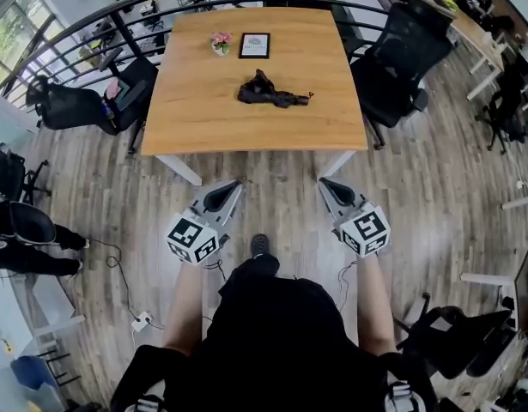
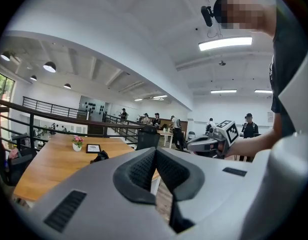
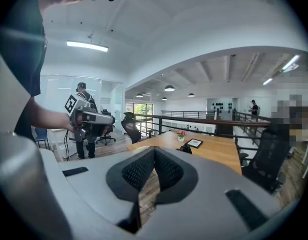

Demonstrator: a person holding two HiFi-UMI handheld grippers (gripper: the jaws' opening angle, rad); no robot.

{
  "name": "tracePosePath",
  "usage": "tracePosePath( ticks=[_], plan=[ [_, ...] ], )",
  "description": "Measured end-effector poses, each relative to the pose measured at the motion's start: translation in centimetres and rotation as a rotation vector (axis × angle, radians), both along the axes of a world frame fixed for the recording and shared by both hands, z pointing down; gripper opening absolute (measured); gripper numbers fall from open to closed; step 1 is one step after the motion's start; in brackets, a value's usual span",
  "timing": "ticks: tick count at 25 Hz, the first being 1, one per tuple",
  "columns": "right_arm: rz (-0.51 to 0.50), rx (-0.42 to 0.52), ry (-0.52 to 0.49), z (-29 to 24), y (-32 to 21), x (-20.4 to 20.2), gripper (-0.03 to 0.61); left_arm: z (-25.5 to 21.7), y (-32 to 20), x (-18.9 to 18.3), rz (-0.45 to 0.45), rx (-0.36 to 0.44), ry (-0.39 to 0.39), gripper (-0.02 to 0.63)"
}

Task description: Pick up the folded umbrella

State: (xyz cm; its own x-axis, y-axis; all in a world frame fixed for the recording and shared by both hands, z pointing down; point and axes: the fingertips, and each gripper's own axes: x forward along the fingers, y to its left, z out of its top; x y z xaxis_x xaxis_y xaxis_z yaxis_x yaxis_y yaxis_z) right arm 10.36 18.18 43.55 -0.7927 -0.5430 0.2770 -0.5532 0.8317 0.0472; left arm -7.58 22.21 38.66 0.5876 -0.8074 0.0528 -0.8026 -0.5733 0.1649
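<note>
One black folded umbrella (image 1: 272,93) lies near the middle of the wooden counter (image 1: 332,118), and nothing touches it. Behind it stand one small pot of pink flowers (image 1: 221,43) and one framed card (image 1: 254,45), whose writing is too small to read. The left hand-held gripper (image 1: 239,183) and the right hand-held gripper (image 1: 324,181) hang before the counter's near edge, well apart from the umbrella, each with its jaws pressed together on nothing.

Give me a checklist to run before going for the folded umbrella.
1. Folded umbrella located: ok, lying on the table.
2. Left claw open: not ok, shut and empty.
3. Right claw open: not ok, shut and empty.
4. Claws at the umbrella: not ok, both short of the table's near edge.
5. Space around umbrella: ok, flower pot and picture frame stand apart beyond it.
</note>
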Motion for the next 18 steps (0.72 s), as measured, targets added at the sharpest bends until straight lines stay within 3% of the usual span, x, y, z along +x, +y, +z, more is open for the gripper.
tracePosePath(
  ticks=[18],
  plan=[
    [0.119,-0.066,-0.009,2.8,-8.8,-4.9,0.008,2.1,-10.1,-7.7,0.057,-0.038,-0.007,0.020]
  ],
)
